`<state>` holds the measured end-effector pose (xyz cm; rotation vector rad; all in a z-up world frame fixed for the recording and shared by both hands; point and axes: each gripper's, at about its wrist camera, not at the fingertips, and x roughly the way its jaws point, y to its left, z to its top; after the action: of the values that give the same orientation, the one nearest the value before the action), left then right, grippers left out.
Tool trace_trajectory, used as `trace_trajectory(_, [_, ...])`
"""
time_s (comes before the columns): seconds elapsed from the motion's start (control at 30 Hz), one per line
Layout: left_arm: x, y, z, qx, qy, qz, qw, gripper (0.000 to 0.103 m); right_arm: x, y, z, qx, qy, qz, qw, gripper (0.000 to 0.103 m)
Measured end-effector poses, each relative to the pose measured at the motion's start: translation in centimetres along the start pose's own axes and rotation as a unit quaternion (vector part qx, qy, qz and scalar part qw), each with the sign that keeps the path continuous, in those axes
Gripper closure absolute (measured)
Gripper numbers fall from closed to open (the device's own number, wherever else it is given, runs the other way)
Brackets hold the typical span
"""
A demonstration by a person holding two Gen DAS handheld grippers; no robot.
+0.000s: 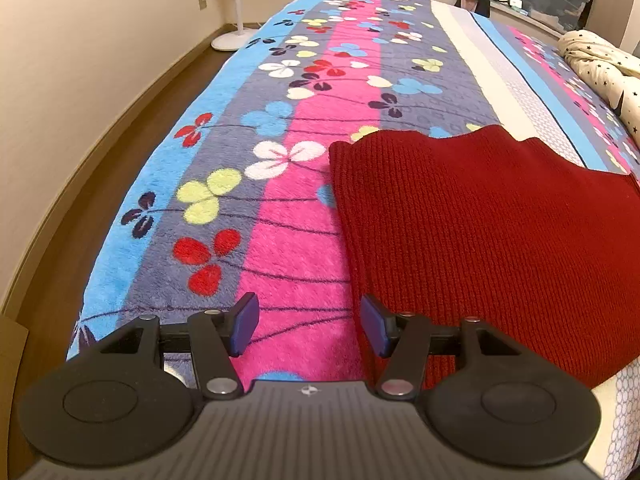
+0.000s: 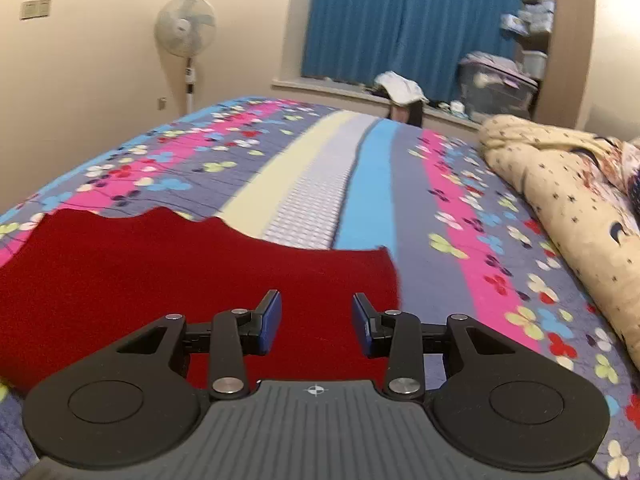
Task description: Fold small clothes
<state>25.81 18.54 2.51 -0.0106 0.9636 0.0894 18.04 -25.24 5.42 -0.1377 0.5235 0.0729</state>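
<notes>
A dark red knitted garment (image 1: 480,236) lies flat on the flowered bed blanket (image 1: 248,168). My left gripper (image 1: 310,324) is open and empty, just above the blanket at the garment's near left edge, which passes by the right finger. In the right wrist view the garment (image 2: 160,276) spreads to the left and under my right gripper (image 2: 317,322), which is open and empty above the garment's near right part, close to its right edge.
A cream star-print quilt (image 2: 568,200) is bunched on the bed's right side. A standing fan (image 2: 186,36) is by the wall at the far left. A windowsill with clothes (image 2: 400,88) and blue curtains (image 2: 400,24) lie beyond the bed. Wood floor (image 1: 80,184) runs along the bed's left.
</notes>
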Motion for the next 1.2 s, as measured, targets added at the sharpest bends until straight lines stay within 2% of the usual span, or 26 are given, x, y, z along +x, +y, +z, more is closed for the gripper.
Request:
trace_trajectory(0.37, [0.2, 0.4, 0.2, -0.005, 0.002, 0.008, 1.0000, 0.041, 0.6, 8.4, -0.4, -0.026, 0.011, 0.079, 0.996, 0.063])
trace_trajectory(0.67, [0.2, 0.9, 0.6, -0.007, -0.004, 0.012, 0.9999, 0.041, 0.4, 15.8, -1.1, -0.092, -0.021, 0.125, 0.988, 0.063])
trace_trajectory(0.8, [0.3, 1.5, 0.7, -0.012, -0.004, 0.016, 0.9998, 0.041, -0.5, 19.6, -2.0, -0.128, -0.056, 0.157, 0.978, 0.063])
trace_trajectory(0.9, [0.4, 1.8, 0.9, -0.015, -0.004, 0.017, 0.9997, 0.041, -1.3, 22.5, -2.9, -0.166, -0.079, 0.189, 0.965, 0.060])
trace_trajectory(1.0, [0.5, 2.0, 1.0, -0.014, -0.002, 0.020, 0.9997, 0.041, -1.7, 25.3, -4.0, -0.217, -0.086, 0.214, 0.949, 0.053])
trace_trajectory(1.1, [0.7, 2.1, 1.1, -0.014, -0.002, 0.022, 0.9996, 0.039, -1.5, 27.3, -5.1, -0.262, -0.074, 0.241, 0.932, 0.044])
trace_trajectory(1.2, [0.8, 2.2, 1.2, -0.016, -0.002, 0.026, 0.9995, 0.038, -0.5, 28.6, -5.8, -0.286, -0.068, 0.239, 0.925, 0.038])
